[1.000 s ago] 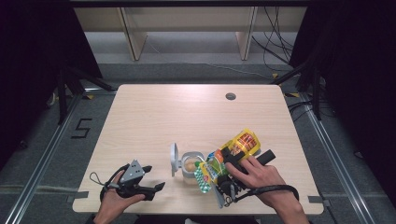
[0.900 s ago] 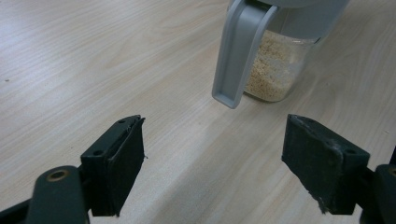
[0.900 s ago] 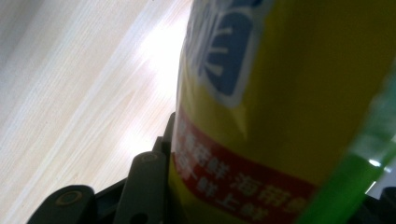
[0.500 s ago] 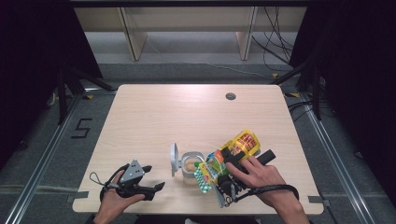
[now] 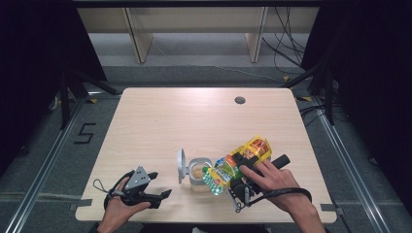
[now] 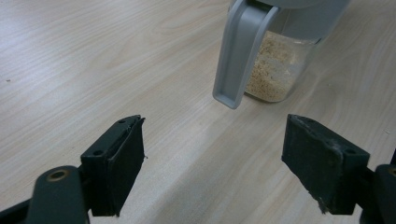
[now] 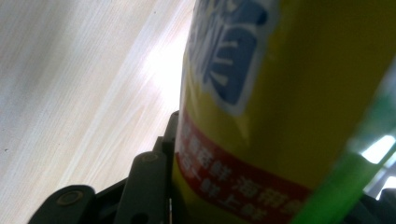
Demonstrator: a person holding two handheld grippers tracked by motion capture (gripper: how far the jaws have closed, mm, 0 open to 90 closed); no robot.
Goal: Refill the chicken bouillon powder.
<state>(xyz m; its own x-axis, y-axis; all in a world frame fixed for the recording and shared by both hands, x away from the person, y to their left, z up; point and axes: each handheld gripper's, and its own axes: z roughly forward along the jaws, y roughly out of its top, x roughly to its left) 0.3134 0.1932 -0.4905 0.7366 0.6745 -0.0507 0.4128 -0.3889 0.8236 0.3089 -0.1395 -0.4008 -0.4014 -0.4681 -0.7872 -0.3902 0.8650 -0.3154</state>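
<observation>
snack bag tipped over an open jar
right gripper point(image 5: 232, 180) pinches the yellow snack bag point(image 5: 243, 158) at the jar's point(image 5: 197, 171) three o'clock; left gripper point(image 5: 158, 187), at its eight o'clock, is spread empty.

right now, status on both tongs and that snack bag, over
Left tongs open, idle on the table. Right tongs clamped on the yellow-and-green snack bag, tilted over the clear plastic jar with the grey flip lid, part-filled with beige crumbs. Nothing in the way.
</observation>
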